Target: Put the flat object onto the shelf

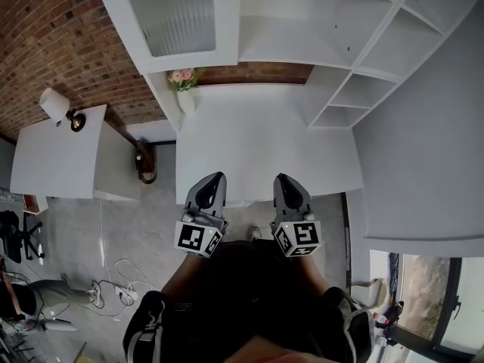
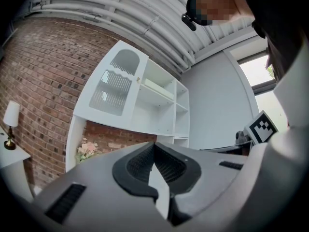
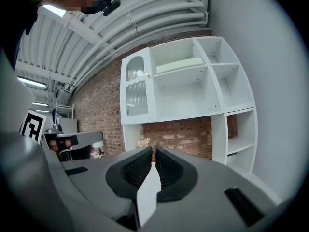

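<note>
Flat object [image 3: 179, 64]: likely the pale slab lying on the upper shelf at 12 o'clock, with neither claw on it.
Near, at 6 o'clock: left gripper [image 1: 218, 177] and right gripper [image 1: 281, 178] side by side over the desk [image 1: 257, 142] edge, both jaw pairs together and empty. Flower vase [image 1: 184, 82] at 11 o'clock. Beyond, shelf unit [image 1: 302, 44]. Risk: another reach with shut jaws could knock the slab off the shelf.

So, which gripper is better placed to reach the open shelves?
Right, probably: the right gripper stands on the side of the open shelves, the left gripper farther away. Both are shut and hold nothing.
</note>
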